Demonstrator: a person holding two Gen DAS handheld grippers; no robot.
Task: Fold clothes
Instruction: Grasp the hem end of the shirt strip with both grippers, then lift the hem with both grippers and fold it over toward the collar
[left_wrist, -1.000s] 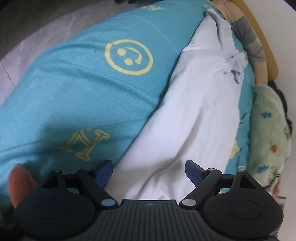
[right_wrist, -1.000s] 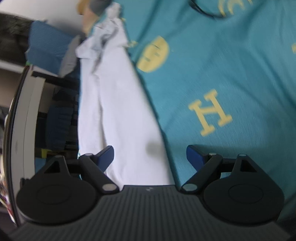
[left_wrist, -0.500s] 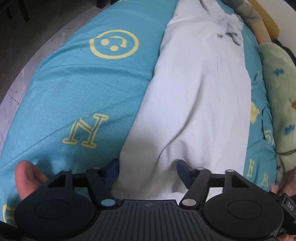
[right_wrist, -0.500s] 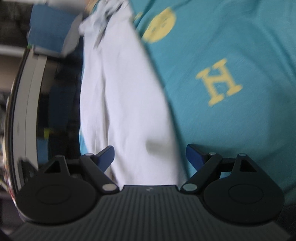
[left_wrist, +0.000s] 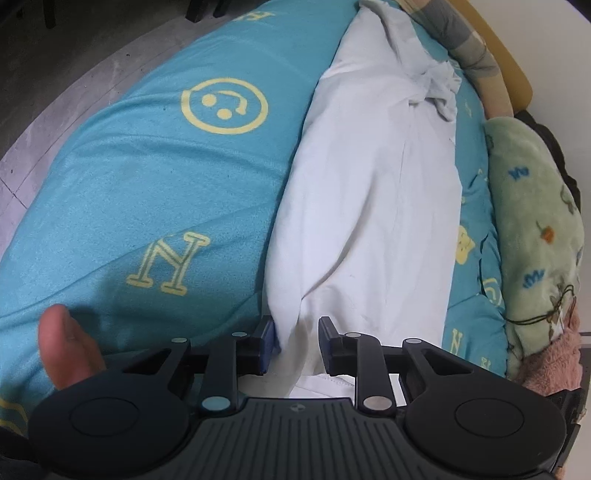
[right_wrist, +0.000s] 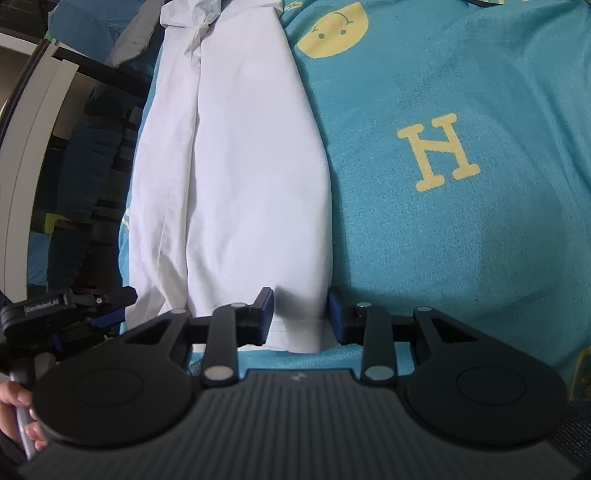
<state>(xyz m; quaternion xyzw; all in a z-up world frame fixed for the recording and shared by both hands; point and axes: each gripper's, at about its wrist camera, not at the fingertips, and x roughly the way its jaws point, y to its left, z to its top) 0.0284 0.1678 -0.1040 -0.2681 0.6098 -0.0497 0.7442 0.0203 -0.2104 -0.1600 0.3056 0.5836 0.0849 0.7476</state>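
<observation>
A long white garment (left_wrist: 373, 206) lies folded lengthwise on a turquoise blanket (left_wrist: 155, 192) with yellow letters and smiley faces. It also shows in the right wrist view (right_wrist: 251, 166). My left gripper (left_wrist: 295, 341) is closed down on the garment's near hem, with cloth bunched between its jaws. My right gripper (right_wrist: 301, 310) is closed down on the same near end at its other corner, with white cloth filling the narrow gap between its jaws. The garment's far end is crumpled near the headboard.
A green patterned fleece blanket (left_wrist: 535, 221) and a pink one (left_wrist: 550, 362) lie along the bed's right side. A grey floor (left_wrist: 74, 74) lies beyond the bed edge. Dark furniture (right_wrist: 74, 166) stands left of the bed. The other gripper (right_wrist: 66, 310) shows at lower left in the right wrist view.
Both grippers moved down to the garment's near end and narrowed their jaws from wide open onto the cloth.
</observation>
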